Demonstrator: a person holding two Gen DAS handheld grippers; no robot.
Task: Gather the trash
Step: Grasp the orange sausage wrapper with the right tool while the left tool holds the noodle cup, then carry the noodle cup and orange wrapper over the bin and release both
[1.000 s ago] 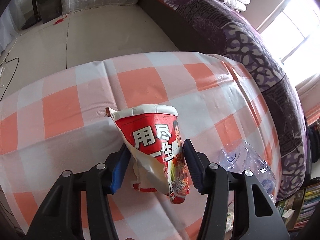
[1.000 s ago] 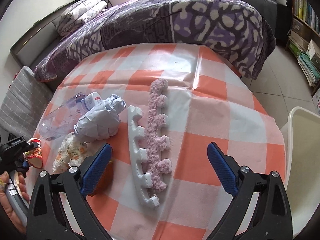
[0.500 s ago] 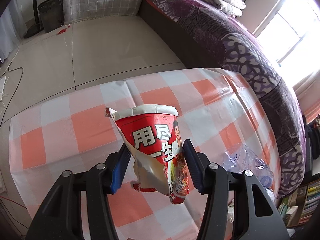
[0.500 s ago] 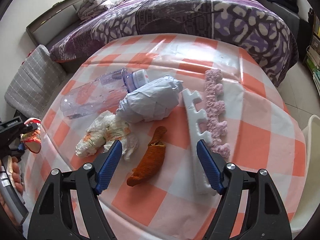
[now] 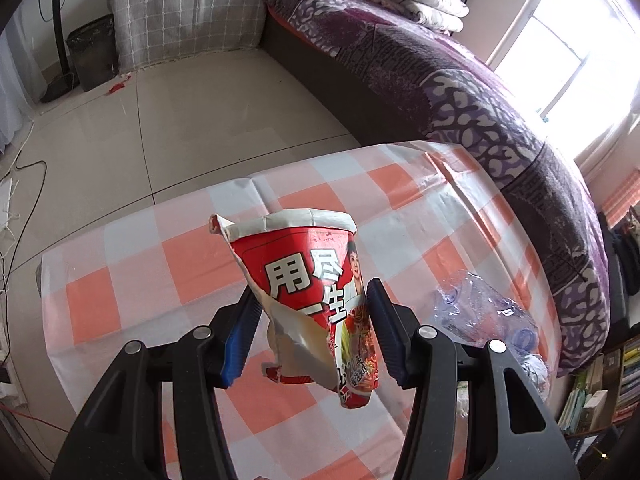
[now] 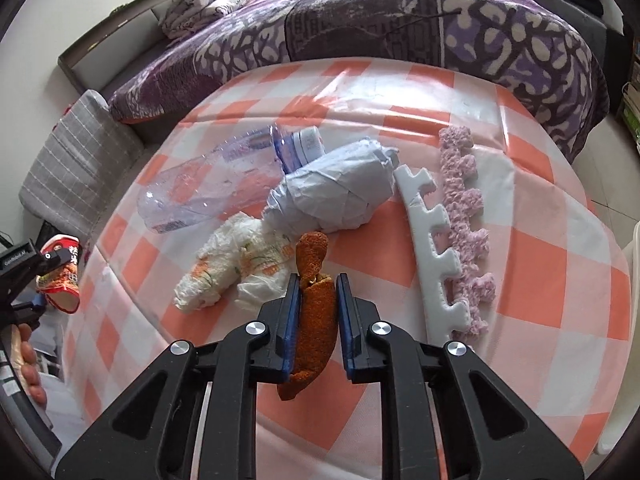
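Observation:
My left gripper is shut on a torn red paper noodle cup and holds it above the checked tablecloth. The cup also shows at the left edge of the right wrist view. My right gripper is shut on an orange peel lying on the cloth. Beyond it lie a crumpled white wrapper, a grey-blue paper wad, a crushed clear plastic bottle and a white foam strip with a pink fuzzy strip.
A bed with a purple patterned cover runs along the table's far side. A white bin rim stands at the right edge. A grey checked cushion and tiled floor lie past the table's end.
My right gripper moved forward and closed on the orange peel. My left gripper rose higher and pulled back with the noodle cup, showing more floor.

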